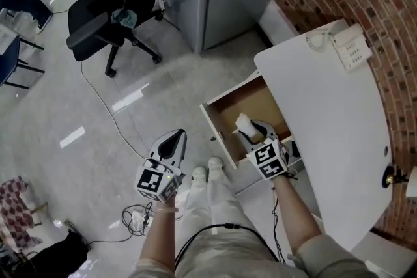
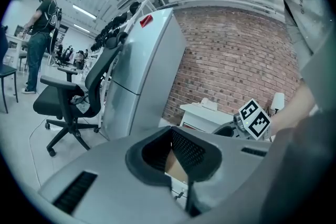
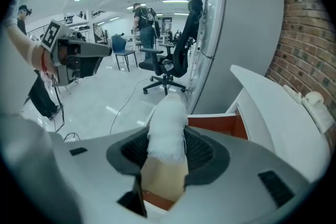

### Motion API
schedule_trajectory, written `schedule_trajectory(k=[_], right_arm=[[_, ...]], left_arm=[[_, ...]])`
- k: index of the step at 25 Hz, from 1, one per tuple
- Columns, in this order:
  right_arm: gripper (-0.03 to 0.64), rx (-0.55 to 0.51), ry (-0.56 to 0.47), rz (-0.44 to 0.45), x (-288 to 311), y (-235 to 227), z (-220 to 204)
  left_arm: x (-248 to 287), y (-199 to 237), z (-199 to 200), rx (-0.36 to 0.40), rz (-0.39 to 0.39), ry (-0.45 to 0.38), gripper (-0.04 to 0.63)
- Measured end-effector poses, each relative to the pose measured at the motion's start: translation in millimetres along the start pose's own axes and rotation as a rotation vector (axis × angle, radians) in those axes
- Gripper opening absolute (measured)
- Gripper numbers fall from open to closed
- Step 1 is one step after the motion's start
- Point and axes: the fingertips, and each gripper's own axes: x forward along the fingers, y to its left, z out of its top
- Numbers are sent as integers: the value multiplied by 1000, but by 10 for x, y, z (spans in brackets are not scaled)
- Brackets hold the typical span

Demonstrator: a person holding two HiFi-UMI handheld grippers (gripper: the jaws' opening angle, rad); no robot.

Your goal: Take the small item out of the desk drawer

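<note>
In the head view my right gripper covers most of the item. Only its white fuzzy top shows, and I cannot tell what it is. The drawer stands open at frame centre beside the desk, its floor partly behind me. My right jaws stand partly apart, clamped on the item's sides over the drawer. My left gripper, lower left, has its jaws together, empty.

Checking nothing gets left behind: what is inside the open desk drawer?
Only bare brown bottom shows in the drawer. The right gripper, its jaws shut on the white fluffy item, covers part of it, and the desk top hides the back.
</note>
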Motion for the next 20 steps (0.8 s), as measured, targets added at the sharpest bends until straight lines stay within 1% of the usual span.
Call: schedule_trajectory(k=[2, 7, 14, 20], right_arm=[[189, 21, -21, -4, -83, -12, 86], [189, 13, -57, -8, -280, -11, 274], [189, 44, -133, -15, -586, -42, 542], [189, 34, -195, -28, -819, -98, 771]], left_arm=[[-25, -13, 85, 13, -1, -5, 5], [-114, -19, 241, 21, 10, -16, 5], [-209, -35, 567, 48, 33, -49, 5], [-279, -40, 857, 76, 51, -87, 6]])
